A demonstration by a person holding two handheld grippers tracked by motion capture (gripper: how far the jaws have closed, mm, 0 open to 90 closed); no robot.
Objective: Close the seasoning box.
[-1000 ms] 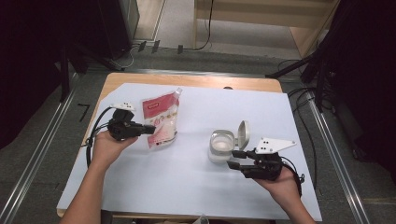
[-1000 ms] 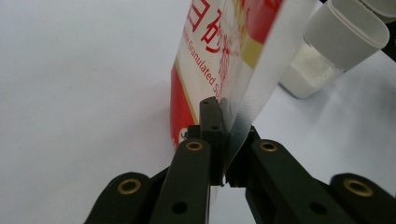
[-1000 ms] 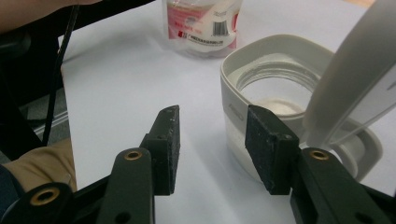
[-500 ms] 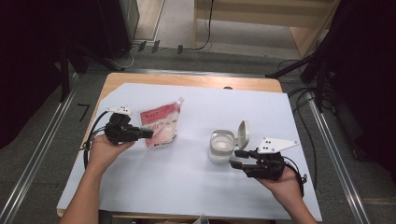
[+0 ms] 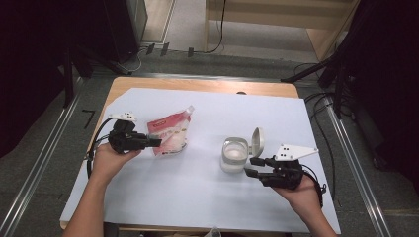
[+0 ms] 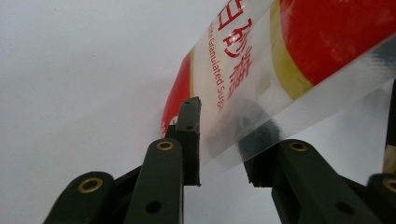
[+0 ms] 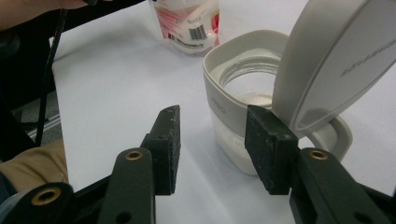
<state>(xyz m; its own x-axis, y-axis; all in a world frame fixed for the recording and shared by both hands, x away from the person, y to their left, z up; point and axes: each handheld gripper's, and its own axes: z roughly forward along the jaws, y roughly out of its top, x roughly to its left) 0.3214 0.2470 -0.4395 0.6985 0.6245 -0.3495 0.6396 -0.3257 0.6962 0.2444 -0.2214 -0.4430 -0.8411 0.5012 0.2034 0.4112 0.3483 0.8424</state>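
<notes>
Both grippers stand open: left gripper (image 6: 222, 163) has just released the pouch (image 5: 170, 134), now lying flat; right gripper (image 7: 212, 149) waits beside the jar (image 7: 243, 93).

White sheet (image 5: 197, 197) over wooden table (image 5: 197, 85) (grey floor (image 5: 29, 163) around)

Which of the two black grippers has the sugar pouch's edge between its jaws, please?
The left gripper: the clear edge of the red-and-white sugar pouch lies between its just-opening jaws. The right gripper stands open, nothing between its jaws, beside the white flip-lid jar.
</notes>
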